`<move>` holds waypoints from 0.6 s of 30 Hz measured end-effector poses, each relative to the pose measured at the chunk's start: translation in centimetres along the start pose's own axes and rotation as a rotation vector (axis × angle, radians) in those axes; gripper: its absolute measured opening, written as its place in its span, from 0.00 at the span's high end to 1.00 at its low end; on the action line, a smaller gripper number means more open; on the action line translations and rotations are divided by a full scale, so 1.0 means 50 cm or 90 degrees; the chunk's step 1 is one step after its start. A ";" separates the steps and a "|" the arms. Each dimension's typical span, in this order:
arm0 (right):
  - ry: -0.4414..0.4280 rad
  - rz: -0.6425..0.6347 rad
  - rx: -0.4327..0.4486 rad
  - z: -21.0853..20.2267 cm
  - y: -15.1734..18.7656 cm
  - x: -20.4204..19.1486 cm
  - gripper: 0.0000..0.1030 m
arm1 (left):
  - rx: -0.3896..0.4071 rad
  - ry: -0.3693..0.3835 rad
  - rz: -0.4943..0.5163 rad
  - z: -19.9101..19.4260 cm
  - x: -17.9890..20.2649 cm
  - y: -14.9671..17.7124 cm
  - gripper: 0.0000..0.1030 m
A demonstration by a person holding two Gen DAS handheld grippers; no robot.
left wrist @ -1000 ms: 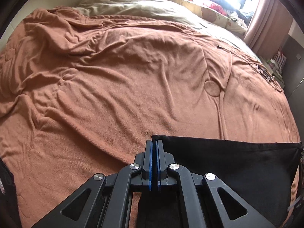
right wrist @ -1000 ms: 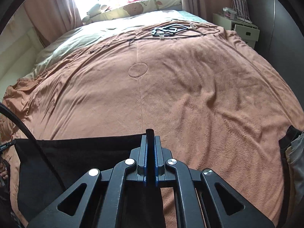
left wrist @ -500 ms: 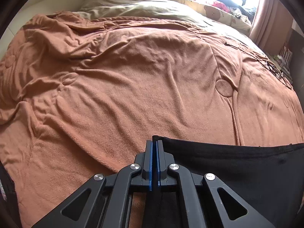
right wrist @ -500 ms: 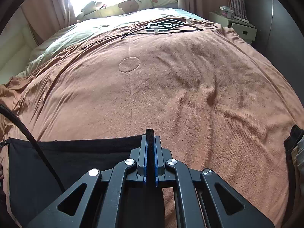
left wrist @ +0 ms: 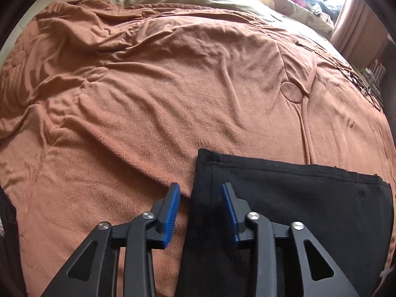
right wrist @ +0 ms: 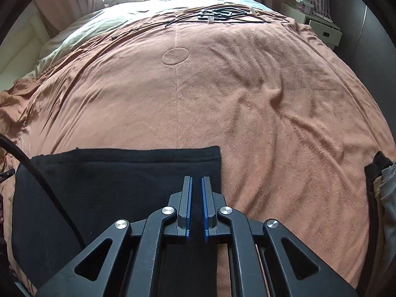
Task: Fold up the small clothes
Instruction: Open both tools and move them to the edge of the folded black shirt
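A black garment (left wrist: pixel 297 198) lies flat on the brown blanket (left wrist: pixel 173 86), folded into a wide rectangle. My left gripper (left wrist: pixel 200 185) hovers over the garment's left edge with its jaws opening; the edge lies between the blue pads (left wrist: pixel 173 205) but they do not press it. In the right wrist view the same garment (right wrist: pixel 111 178) spreads to the left, its right corner just ahead of my right gripper (right wrist: pixel 196 178). That gripper's pads stand a narrow gap apart above the cloth and grip nothing.
Black cables (right wrist: pixel 222 14) lie across the far end of the blanket (right wrist: pixel 247 99). A white nightstand (right wrist: pixel 321 24) stands beyond the bed at right. Other clothes (right wrist: pixel 381 180) sit at the right edge. A black cord (right wrist: pixel 37 173) crosses the garment's left side.
Both grippers were shut on the garment's top corners and have let go. The left jaws have spread wide, the right ones only slightly, and the garment now lies flat on the blanket.
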State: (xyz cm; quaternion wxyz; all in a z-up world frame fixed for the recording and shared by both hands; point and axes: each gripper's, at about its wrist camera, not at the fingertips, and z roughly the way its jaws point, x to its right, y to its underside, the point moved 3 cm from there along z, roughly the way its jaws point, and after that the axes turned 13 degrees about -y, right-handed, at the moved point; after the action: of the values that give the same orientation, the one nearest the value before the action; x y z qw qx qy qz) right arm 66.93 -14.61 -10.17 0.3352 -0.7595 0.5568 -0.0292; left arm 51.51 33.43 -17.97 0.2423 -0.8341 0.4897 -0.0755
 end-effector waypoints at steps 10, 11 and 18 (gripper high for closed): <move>-0.034 -0.049 -0.006 -0.076 0.087 -0.053 0.38 | 0.010 0.039 0.053 -0.082 0.027 0.110 0.55; -0.037 -0.053 -0.007 -0.084 0.099 -0.059 0.38 | 0.009 0.043 0.059 -0.089 0.031 0.126 0.55; -0.048 -0.100 -0.024 -0.104 0.183 -0.107 0.38 | 0.003 0.056 0.085 -0.119 0.050 0.218 0.55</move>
State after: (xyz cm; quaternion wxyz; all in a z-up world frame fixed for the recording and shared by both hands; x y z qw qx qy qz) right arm 55.18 -13.87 -9.33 0.3379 -0.8078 0.4827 -0.0166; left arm 42.13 24.95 -18.27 0.2266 -0.7951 0.5541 -0.0970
